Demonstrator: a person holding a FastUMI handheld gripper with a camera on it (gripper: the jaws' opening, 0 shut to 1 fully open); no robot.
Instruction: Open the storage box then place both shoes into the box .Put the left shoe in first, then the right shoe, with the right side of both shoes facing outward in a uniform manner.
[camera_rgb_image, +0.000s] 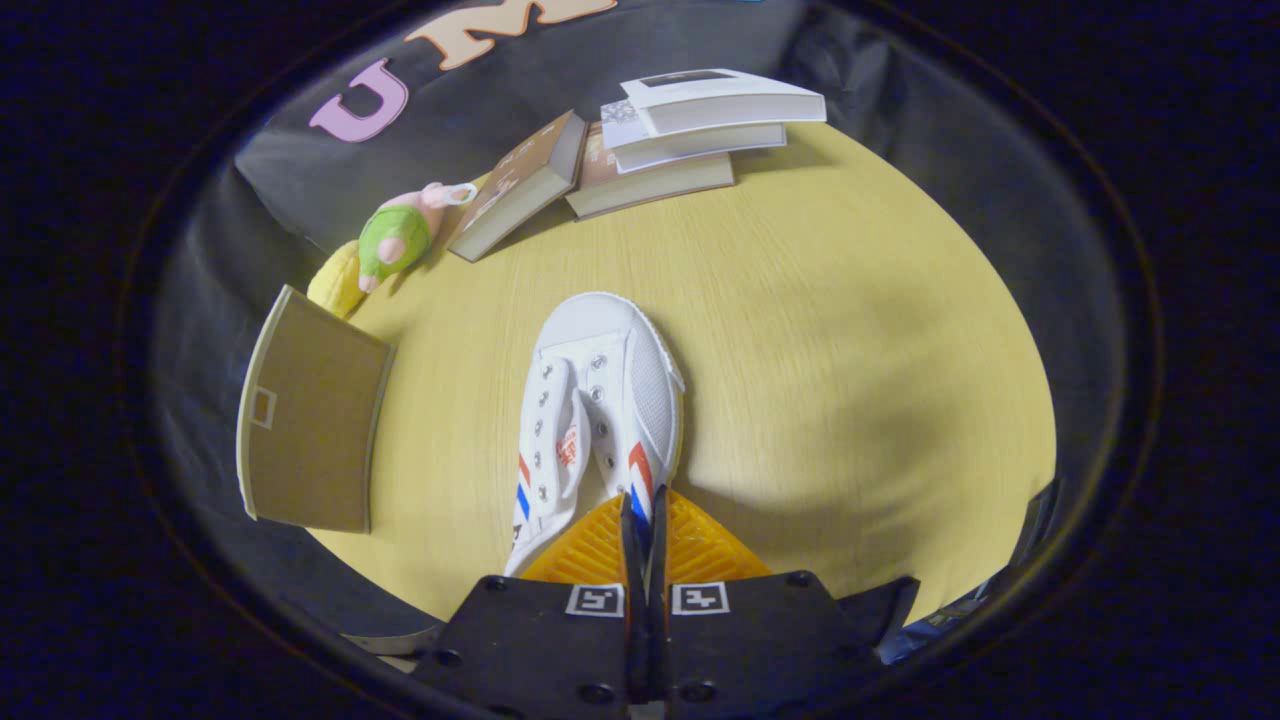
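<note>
A white canvas shoe (598, 400) with red and blue stripes lies on the yellow wooden table (850, 330), its toe pointing away from me. My gripper (640, 515) sits at the shoe's heel end with its two fingers pressed together on the right side wall of the shoe's collar. A brown cardboard storage box (305, 425) stands to the left of the shoe, its flat side facing me. I cannot tell whether its lid is open.
A green and pink plush toy (400, 235) and a yellow object (335, 280) lie beyond the box. Several books (640, 150) are stacked and leaning at the table's far side. Black cloth walls surround the table.
</note>
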